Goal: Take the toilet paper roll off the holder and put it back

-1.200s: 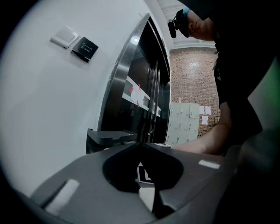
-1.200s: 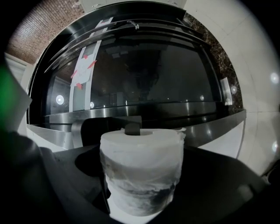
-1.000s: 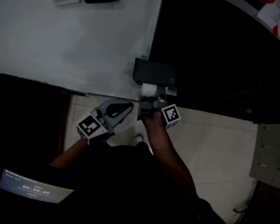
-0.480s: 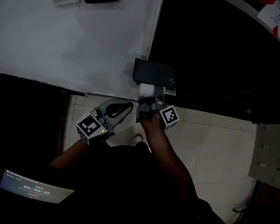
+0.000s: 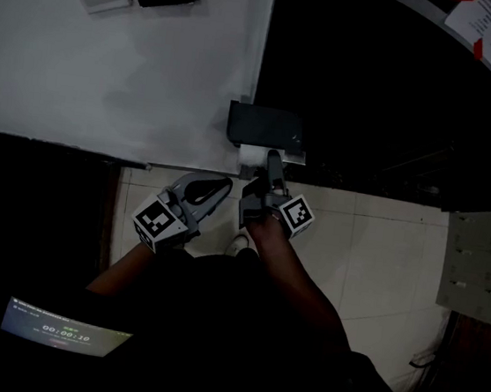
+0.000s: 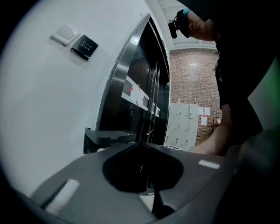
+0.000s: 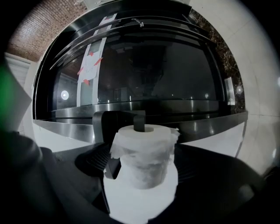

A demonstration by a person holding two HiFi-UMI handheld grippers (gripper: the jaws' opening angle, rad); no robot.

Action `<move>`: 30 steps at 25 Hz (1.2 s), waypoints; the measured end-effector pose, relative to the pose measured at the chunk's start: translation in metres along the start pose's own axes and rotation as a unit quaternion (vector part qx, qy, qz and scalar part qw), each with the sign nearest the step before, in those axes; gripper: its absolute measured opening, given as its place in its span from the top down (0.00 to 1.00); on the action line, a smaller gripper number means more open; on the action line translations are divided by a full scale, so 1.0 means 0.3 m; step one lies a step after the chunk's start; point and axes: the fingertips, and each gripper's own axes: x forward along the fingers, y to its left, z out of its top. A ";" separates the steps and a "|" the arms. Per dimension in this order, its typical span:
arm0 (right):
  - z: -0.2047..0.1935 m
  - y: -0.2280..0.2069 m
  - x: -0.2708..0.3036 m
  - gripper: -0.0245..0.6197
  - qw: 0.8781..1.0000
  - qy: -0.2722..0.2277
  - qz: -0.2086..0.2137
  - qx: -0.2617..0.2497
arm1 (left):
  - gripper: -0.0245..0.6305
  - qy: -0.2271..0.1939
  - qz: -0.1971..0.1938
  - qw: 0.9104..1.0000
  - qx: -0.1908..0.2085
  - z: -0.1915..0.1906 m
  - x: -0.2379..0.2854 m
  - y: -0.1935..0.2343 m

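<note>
Right tongs (image 5: 268, 171): pinching the toilet paper roll (image 7: 144, 151), whose core sits at the holder (image 7: 117, 120) peg.
Left tongs (image 6: 141, 144): pressed together, empty.
Risk: my squeeze may crush the soft roll, or a tilt may jam it on the peg.

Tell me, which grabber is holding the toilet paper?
The right gripper: its jaws squeeze the white toilet paper roll, which sits on the dark holder. The left gripper is shut on nothing, off to the side.
</note>
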 end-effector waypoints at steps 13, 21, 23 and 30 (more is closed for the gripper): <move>0.007 0.059 -0.126 0.25 0.990 0.061 0.013 -0.126 | 0.96 0.001 -0.004 1.000 0.000 0.007 0.020 -0.004; -0.021 0.221 -0.118 0.25 0.915 0.134 0.086 -0.371 | 0.96 -0.002 -0.005 1.000 0.007 0.011 0.029 -0.004; -0.047 0.263 -0.126 0.25 0.859 0.158 0.107 -0.476 | 0.96 0.001 -0.005 1.000 0.006 0.013 0.026 -0.006; -0.090 0.371 -0.132 0.25 0.736 0.189 0.160 -0.630 | 0.96 -0.001 -0.007 1.000 0.017 -0.003 0.023 -0.001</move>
